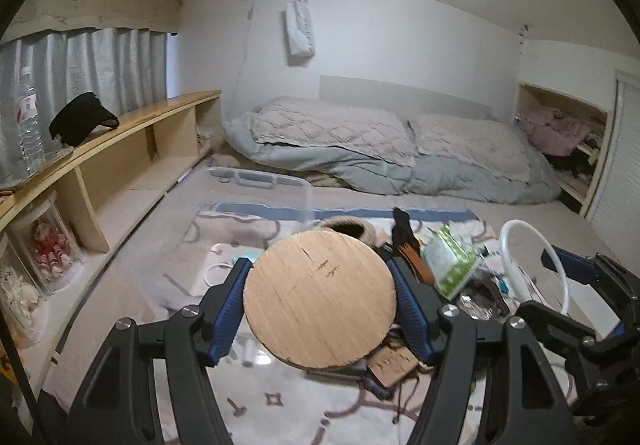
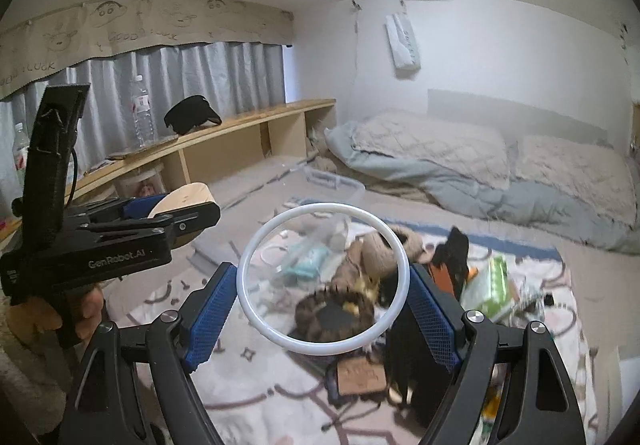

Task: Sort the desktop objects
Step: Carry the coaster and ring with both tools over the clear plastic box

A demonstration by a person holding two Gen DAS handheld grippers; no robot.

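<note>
The left tongs (image 1: 320,305) clamp a round wooden disc (image 1: 320,297) and the right tongs (image 2: 322,285) a white ring (image 2: 323,279), both above the clutter, with the clear storage bin (image 1: 256,181) beyond it, nearer the left.

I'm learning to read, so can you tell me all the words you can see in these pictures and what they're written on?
"GenRobot.AI": on the side of the left gripper, seen in the right wrist view.
"GOOD LUCK": on the cloth strip above the curtain, beside cartoon faces.
"LUCK": again on that strip, further left.
The red label on the water bottle is too small to read.
The marks on the wooden disc are scratches, not words.
</note>
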